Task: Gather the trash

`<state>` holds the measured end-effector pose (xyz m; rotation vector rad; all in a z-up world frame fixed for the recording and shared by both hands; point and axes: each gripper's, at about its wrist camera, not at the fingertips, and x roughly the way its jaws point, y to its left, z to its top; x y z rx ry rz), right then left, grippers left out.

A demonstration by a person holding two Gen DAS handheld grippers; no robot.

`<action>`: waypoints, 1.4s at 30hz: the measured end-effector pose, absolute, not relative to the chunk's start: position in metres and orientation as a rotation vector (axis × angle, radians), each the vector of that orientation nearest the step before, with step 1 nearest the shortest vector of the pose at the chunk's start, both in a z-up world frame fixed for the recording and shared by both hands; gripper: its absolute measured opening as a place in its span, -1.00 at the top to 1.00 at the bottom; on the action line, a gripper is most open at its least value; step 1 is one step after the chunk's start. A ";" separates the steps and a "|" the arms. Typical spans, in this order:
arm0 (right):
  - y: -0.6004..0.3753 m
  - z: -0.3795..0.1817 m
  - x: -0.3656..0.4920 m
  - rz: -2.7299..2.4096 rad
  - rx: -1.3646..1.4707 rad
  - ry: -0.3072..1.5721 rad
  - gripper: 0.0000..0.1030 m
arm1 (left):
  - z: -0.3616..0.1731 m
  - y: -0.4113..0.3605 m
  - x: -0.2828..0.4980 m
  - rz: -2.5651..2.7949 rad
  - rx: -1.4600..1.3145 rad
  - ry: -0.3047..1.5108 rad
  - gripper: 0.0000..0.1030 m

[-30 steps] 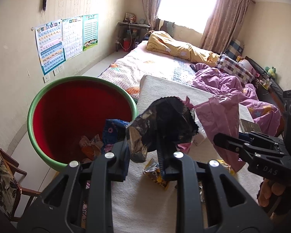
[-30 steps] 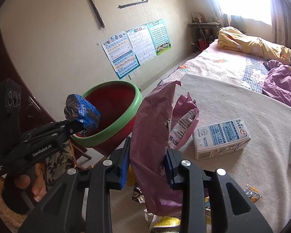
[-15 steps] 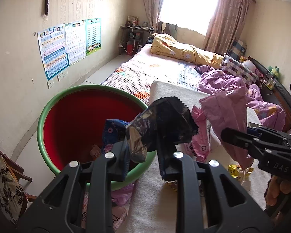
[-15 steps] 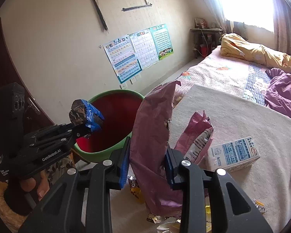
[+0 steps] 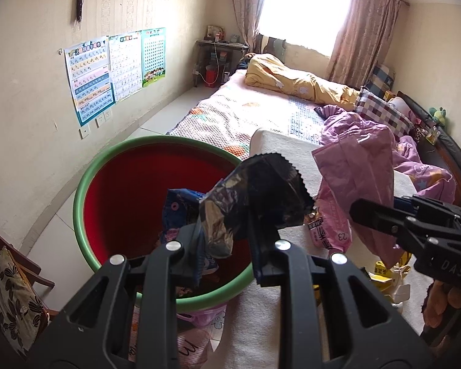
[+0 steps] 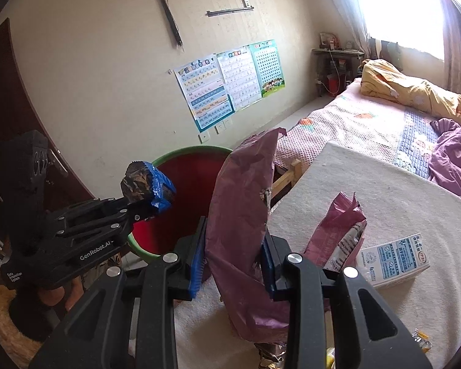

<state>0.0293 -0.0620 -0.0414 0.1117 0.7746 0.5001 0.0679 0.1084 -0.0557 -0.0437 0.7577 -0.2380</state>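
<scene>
My left gripper (image 5: 227,240) is shut on a crumpled blue and silver snack wrapper (image 5: 255,193), held over the near rim of a green basin with a red inside (image 5: 86,190); the same wrapper (image 6: 149,186) and left gripper (image 6: 138,212) appear at left in the right wrist view, in front of the basin (image 6: 184,153). A tall pink bag (image 6: 246,215) stands pinched in my shut right gripper (image 6: 233,258) above the cream bed cover. From the left wrist view that pink bag (image 5: 359,166) hangs in the right gripper (image 5: 372,215) to the right.
On the cream cover (image 6: 384,190) lie a second pink packet (image 6: 338,233), a white and blue milk carton (image 6: 396,258) and yellow wrappers (image 5: 390,273). Several wrappers sit inside the basin. A wooden chair (image 5: 9,276) stands at left. Bedding fills the far bed.
Both grippers have travelled left toward the basin with their loads; the blue wrapper has gone from over the bed cover to over the basin's near rim. Neither grip has changed.
</scene>
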 end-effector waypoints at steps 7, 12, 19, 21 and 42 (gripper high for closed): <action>-0.057 -0.043 0.031 0.493 0.112 0.770 0.41 | -0.055 0.107 0.070 -0.234 -0.039 0.758 0.56; -0.054 -0.044 0.033 0.496 0.108 0.772 0.41 | -0.057 0.109 0.071 -0.234 -0.038 0.757 0.56; -0.049 -0.049 0.034 0.495 0.109 0.781 0.41 | -0.060 0.117 0.078 -0.235 -0.034 0.763 0.56; -0.046 -0.049 0.038 0.495 0.110 0.785 0.41 | -0.061 0.120 0.080 -0.236 -0.035 0.765 0.56; -0.015 -0.056 0.073 0.511 0.069 0.822 0.40 | -0.070 0.141 0.097 -0.219 -0.043 0.789 0.56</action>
